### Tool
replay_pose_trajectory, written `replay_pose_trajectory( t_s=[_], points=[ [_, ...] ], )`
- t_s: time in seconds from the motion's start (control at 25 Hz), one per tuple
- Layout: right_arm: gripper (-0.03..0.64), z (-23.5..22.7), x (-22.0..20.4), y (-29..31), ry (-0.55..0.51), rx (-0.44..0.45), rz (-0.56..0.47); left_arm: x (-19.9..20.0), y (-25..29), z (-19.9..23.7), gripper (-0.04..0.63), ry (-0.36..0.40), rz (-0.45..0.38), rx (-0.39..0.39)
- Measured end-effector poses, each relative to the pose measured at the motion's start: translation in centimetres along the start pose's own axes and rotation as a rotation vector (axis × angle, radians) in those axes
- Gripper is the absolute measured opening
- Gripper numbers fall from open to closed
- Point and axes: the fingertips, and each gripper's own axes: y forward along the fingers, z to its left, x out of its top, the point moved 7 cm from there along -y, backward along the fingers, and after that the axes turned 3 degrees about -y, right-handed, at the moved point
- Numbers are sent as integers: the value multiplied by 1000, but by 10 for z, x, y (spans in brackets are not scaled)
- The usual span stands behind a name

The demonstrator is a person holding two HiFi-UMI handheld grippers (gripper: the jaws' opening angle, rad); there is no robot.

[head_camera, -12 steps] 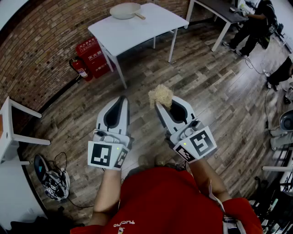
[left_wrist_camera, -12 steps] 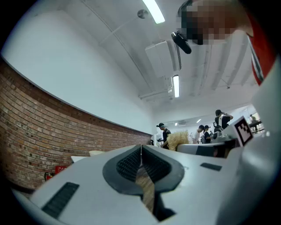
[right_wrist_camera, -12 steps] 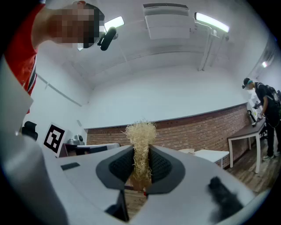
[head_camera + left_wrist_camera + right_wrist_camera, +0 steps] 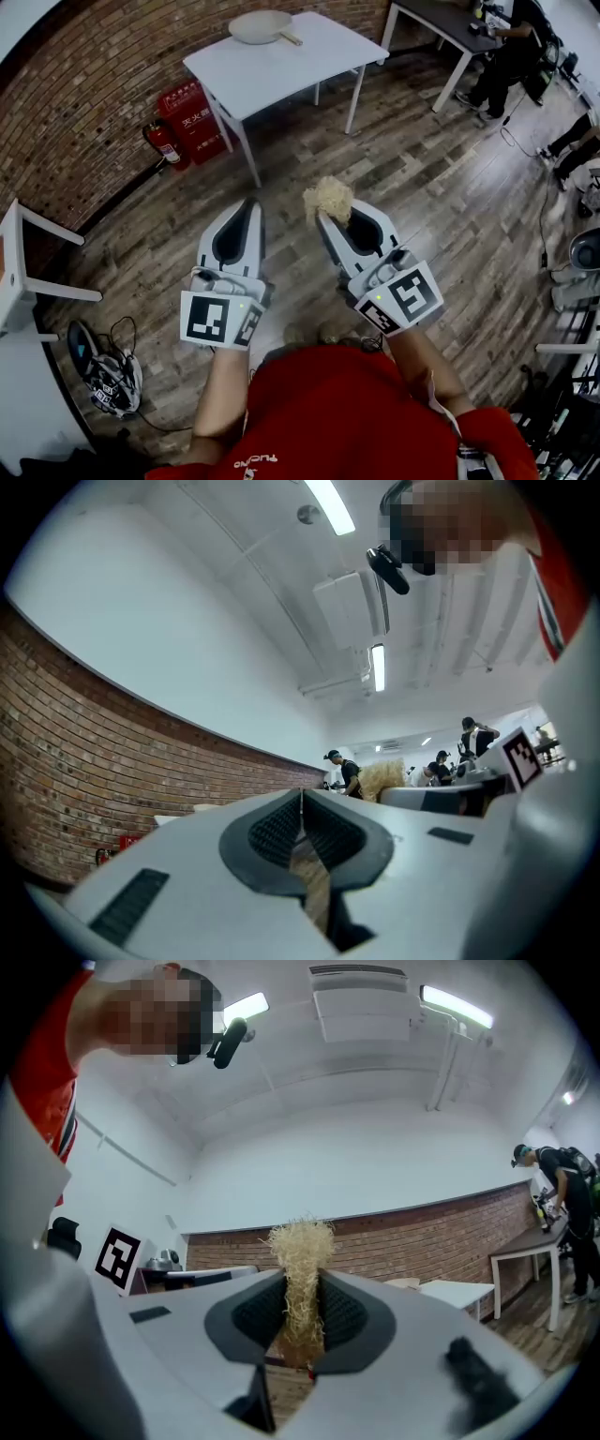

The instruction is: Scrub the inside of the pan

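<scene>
Right hand-held gripper (image 4: 327, 219) pinches a straw-like scrubber (image 4: 329, 197). Left hand-held gripper (image 4: 250, 202) is pressed together. The pan (image 4: 260, 25) sits well ahead on a tabletop (image 4: 286, 66).

Coarse, straw-like scrubber (image 4: 329, 197); matt wooden floor (image 4: 450, 187); pan (image 4: 260, 25) perhaps smooth.

Well ahead of our left claw (image 4: 250, 202) stands a white table (image 4: 281, 70). Ahead-left of that claw we see a fire extinguisher (image 4: 163, 142).

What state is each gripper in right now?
Left gripper: shut, nothing between its jaws.
Right gripper: shut on a straw-coloured scrubber.
</scene>
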Motion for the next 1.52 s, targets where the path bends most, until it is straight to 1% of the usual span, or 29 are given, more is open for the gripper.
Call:
replay_pose_trajectory(
  t_s=[0.28,0.4,0.6,0.96,1.24,1.52],
  points=[
    [87,0,-1,20,25,-2,-9,2,5,21,20,-6,-7,2],
    [87,2,5,33,31,-17,-15,4,5,36,20,-5,-11,0],
    [87,5,14,51,26,-36,-28,13,3,59,20,10,-22,-7],
    [87,0,18,66,4,-71,-21,18,10,89,20,3,-33,-14],
    [87,-21,7,87,-2,-74,-22,12,36,116,20,-12,-37,8],
    [87,-67,-2,127,-30,-64,-38,7,85,142,20,22,-42,28]
  ],
)
